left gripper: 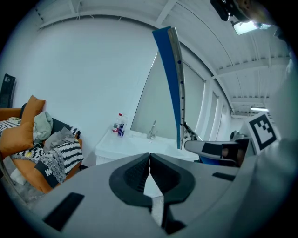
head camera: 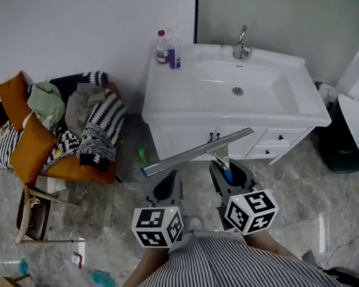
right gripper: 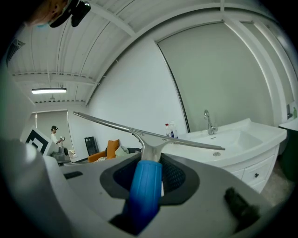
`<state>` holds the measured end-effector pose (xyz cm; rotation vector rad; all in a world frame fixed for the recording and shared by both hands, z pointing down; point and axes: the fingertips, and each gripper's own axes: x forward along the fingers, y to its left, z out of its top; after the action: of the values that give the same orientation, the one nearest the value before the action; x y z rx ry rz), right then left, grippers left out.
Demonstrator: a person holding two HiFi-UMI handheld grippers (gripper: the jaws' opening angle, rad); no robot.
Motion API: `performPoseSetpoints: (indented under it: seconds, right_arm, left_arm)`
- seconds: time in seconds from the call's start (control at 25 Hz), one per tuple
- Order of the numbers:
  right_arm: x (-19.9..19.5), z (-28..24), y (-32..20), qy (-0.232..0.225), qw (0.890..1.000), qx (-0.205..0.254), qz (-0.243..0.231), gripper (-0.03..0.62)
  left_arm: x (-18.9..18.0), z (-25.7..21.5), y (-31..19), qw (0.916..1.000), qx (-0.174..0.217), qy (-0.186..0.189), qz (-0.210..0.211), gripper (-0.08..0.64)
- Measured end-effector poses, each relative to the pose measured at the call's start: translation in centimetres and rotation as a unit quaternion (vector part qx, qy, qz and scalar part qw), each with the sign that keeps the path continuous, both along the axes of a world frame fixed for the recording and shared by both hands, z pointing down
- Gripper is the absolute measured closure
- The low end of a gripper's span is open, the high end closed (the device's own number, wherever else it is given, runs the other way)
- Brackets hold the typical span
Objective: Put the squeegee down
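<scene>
Now we clamp the squeegee (head camera: 198,151) by its blue handle in our right gripper (head camera: 229,173) — held in the air before the white sink (head camera: 160,105) — left gripper (head camera: 168,187) clenched, empty.

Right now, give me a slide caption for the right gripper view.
Right gripper holding a blue-handled squeegee, its blade across the view, white sink ahead.
</scene>
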<state>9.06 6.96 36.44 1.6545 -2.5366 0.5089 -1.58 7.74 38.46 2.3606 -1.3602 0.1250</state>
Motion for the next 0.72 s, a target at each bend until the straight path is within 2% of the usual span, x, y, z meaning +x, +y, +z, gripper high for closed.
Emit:
performPoseSetpoints:
  seconds: [0.28,0.72]
  right_arm:
    - [2.6,-0.1,-6.3,0.001,1.000,0.004,-0.011,0.480]
    - [3.9,2.1,-9.6,-0.008,0.999,-0.026,-0.023,0.480]
  left_arm:
    - [2.9,0.2,-6.0,0.9999,-0.001,0.000,-0.011,0.546]
    - [4.4,1.9,-8.8,0.9994,-0.026,-0.005,-0.021,0.546]
